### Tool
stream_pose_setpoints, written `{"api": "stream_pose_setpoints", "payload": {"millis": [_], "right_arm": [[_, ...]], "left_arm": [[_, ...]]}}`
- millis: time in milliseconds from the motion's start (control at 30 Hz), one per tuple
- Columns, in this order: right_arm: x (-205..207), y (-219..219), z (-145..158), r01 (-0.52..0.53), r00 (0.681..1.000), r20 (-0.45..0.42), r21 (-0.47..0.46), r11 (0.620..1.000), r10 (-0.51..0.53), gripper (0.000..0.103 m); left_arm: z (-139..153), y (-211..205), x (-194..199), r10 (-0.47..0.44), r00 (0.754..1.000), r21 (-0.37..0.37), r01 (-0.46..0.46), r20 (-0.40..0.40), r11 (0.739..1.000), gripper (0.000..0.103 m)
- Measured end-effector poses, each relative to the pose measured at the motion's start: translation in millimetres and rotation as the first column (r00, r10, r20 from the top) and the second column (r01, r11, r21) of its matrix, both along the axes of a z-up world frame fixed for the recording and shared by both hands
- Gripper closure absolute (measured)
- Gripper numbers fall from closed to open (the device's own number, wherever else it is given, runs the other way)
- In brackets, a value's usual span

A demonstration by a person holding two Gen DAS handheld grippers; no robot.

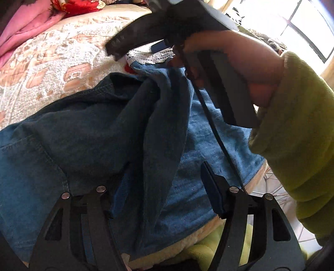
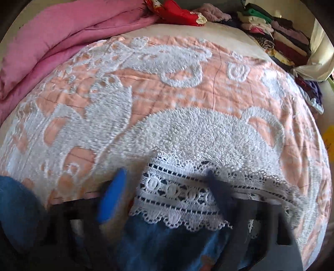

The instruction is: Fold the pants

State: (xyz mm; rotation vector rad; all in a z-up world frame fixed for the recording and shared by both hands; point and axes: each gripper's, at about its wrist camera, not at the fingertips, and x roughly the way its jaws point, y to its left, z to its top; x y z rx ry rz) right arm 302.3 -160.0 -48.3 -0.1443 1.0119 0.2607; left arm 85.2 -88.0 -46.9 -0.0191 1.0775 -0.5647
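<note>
Blue denim pants (image 1: pixel 87 133) lie bunched on the bed, with a raised fold (image 1: pixel 165 116) running up the middle. Their leg ends in a white lace cuff (image 1: pixel 150 57), which fills the lower part of the right wrist view (image 2: pixel 187 193). My left gripper (image 1: pixel 167 185) is open, its fingers on either side of the raised fold. My right gripper (image 2: pixel 162 191) is open over the lace cuff, its blue pad (image 2: pixel 112 198) to the left of the lace. It also shows in the left wrist view (image 1: pixel 146 44), held by a hand in a green sleeve.
The bed has a peach and white textured cover (image 2: pixel 167 87). A pink quilt (image 2: pixel 52 41) and red cloth (image 2: pixel 175 12) lie at the far side. Stacked folded clothes (image 2: pixel 277 35) stand at the back right. The bed edge and tiled floor (image 1: pixel 277 187) are at right.
</note>
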Motion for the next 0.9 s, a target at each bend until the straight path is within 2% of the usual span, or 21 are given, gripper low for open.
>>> {"api": "stream_pose_setpoints", "payload": {"millis": [67, 100, 267, 433, 533, 600, 667, 800, 900], "right_arm": [[-1.8, -9.6, 2.7, 0.0, 1.0, 0.008, 0.065, 0.998, 0.0, 0.086], [-5.4, -17.0, 7.7, -0.006, 1.0, 0.016, 0.121, 0.993, 0.004, 0.091], [-35.6, -59.4, 43.2, 0.028, 0.994, 0.101, 0.217, 0.976, -0.051, 0.093], [-76.7, -107.2, 67.9, 0.088, 0.979, 0.147, 0.306, 0.948, -0.138, 0.093], [-106.1, -133.0, 75.5, 0.122, 0.971, 0.154, 0.346, 0.93, -0.184, 0.093], [-124.9, -148.7, 79.7, 0.143, 0.964, 0.16, 0.368, 0.919, -0.214, 0.093], [-143.4, -162.6, 83.3, 0.163, 0.955, 0.168, 0.389, 0.907, -0.244, 0.093], [-182.3, -191.3, 86.6, 0.198, 0.946, 0.143, 0.453, 0.869, -0.29, 0.093], [-211.7, -207.0, 85.0, 0.22, 0.944, 0.123, 0.46, 0.86, -0.308, 0.093]], "left_arm": [[0.4, -0.2, 1.3, -0.002, 1.0, 0.0, 0.002, 0.006, 1.0, 0.046], [0.4, -0.4, 0.9, -0.005, 1.0, 0.002, 0.005, 0.011, 1.0, 0.046], [0.9, -1.1, 0.4, -0.011, 0.999, 0.012, 0.01, 0.031, 1.0, 0.046], [5.4, -2.7, -4.4, 0.001, 0.998, 0.017, -0.002, 0.058, 1.0, 0.047], [8.6, 0.3, -7.8, 0.007, 0.998, 0.014, -0.008, 0.064, 1.0, 0.072], [14.4, 4.4, -11.3, 0.004, 0.997, 0.008, -0.005, 0.076, 1.0, 0.098], [16.7, 5.5, -11.8, -0.002, 0.995, 0.018, 0.0, 0.095, 1.0, 0.102], [22.1, 7.3, -19.8, -0.022, 0.991, 0.045, 0.016, 0.134, 0.999, 0.102], [27.9, 5.2, -27.4, -0.049, 0.987, 0.058, 0.04, 0.156, 0.997, 0.102]]}}
